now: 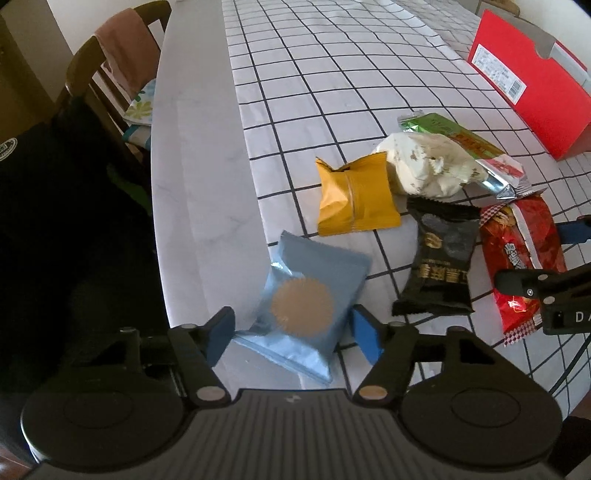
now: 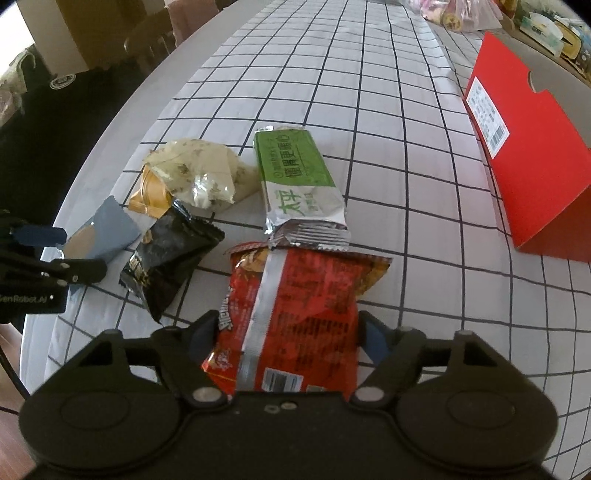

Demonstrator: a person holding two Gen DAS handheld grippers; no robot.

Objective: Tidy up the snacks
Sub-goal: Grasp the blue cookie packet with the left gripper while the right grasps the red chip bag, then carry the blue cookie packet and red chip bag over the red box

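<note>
My left gripper (image 1: 293, 334) is open, its blue pads either side of a light blue packet with a tan seal (image 1: 306, 302) near the table's left edge. My right gripper (image 2: 286, 332) is open around a red snack bag (image 2: 295, 314), its pads at the bag's sides. Between them lie a black packet (image 1: 439, 262), a yellow packet (image 1: 354, 195), a cream bag (image 1: 428, 162) and a green bar wrapper (image 2: 299, 177). The right gripper shows in the left wrist view (image 1: 546, 291); the left gripper shows in the right wrist view (image 2: 51, 254).
A red box (image 2: 524, 155) stands on the checked tablecloth (image 2: 369, 92) at the right. The bare table edge (image 1: 192, 184) runs along the left, with a wooden chair (image 1: 110, 74) beyond it. More packets (image 2: 461, 14) sit at the far end.
</note>
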